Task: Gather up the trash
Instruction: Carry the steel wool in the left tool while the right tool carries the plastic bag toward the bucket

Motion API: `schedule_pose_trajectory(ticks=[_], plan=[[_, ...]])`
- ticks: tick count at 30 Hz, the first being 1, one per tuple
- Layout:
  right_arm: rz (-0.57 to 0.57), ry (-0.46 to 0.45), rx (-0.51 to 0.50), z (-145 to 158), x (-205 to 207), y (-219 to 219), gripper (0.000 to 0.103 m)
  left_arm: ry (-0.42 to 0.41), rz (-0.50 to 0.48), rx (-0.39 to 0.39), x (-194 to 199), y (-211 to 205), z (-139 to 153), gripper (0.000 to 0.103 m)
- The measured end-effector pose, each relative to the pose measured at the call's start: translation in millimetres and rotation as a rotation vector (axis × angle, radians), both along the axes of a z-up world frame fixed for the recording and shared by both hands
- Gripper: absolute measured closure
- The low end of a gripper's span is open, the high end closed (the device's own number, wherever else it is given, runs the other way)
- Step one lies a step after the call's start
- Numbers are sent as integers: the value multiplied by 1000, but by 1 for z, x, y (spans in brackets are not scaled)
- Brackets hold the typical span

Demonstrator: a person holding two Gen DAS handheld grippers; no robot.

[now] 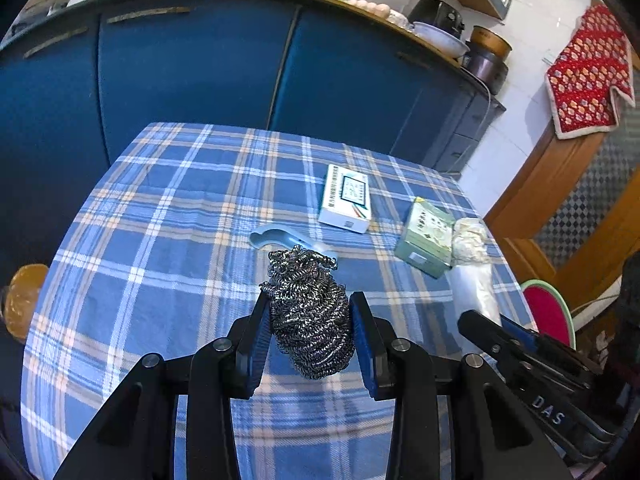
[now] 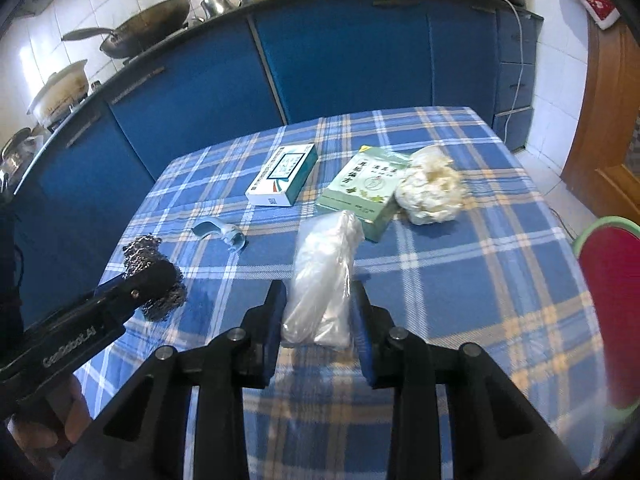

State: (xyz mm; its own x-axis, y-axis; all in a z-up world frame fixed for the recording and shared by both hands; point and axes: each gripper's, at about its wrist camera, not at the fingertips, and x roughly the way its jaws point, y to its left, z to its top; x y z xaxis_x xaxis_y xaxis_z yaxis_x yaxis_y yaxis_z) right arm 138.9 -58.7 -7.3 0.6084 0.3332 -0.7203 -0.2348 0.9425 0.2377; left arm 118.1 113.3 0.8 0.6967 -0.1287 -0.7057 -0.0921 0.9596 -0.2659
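Observation:
My left gripper [image 1: 310, 312] is shut on a steel wool scourer [image 1: 310, 316], held just above the blue plaid tablecloth [image 1: 160, 240]; both also show in the right wrist view, the left gripper [image 2: 152, 280] and the scourer [image 2: 140, 254]. My right gripper [image 2: 320, 300] is shut on a clear plastic bag [image 2: 324, 280], which also shows in the left wrist view [image 1: 474, 292]. On the cloth lie a white and green box [image 2: 282, 176], a pale green box [image 2: 366, 190], a crumpled white wad [image 2: 430, 192] and a grey plastic handle piece [image 2: 222, 234].
Blue kitchen cabinets [image 2: 320, 60] stand behind the table, with pots and a wok [image 2: 148, 32] on the counter. A red chair back with a green rim [image 2: 612, 304] stands at the table's right side. A wooden door [image 1: 580, 200] is at far right.

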Motion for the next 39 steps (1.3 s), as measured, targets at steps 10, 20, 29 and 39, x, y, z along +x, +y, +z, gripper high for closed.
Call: schedule_pose_trajectory(ticks=[10,20,29,39], plan=[[-48,-45,24,17,-26,-35,68,-25,-50,21,-9,-27,14,64],[-109,-53,46,20,-42,-70,68,-38,-118,41,-8,-61,23,64],[-175,-75,53,24,-54,-103,68,-40,-212,47,-3,-101,27,64],[-272,-94,53,28,-66,-146,68,-46,-344,53,4,-154,31,64]])
